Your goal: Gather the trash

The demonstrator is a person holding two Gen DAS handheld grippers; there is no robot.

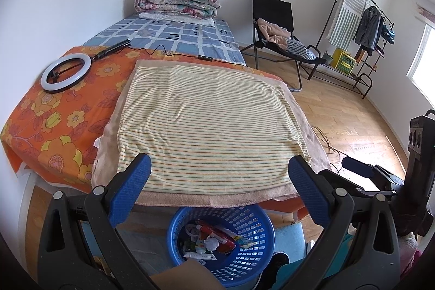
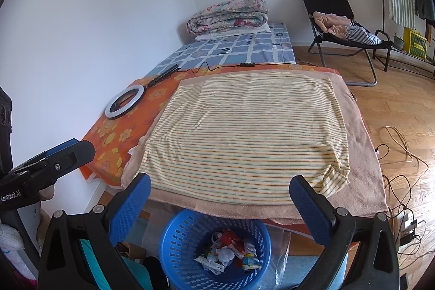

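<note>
Both the left claw (image 1: pixel 217 181) and right claw (image 2: pixel 220 199) gape wide and empty above the blue basket (image 1: pixel 255 219) of trash (image 1: pixel 214 241) at bottom centre, below the striped-cloth worktop (image 1: pixel 206 127).

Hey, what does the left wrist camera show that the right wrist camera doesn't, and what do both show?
Only the left wrist view shows the jacket hanging on the clothes rack. Only the right wrist view shows the tangled cables on the wooden floor. Both show the striped towel, the ring light and the blue basket holding wrappers, framed by an open, empty claw.
</note>
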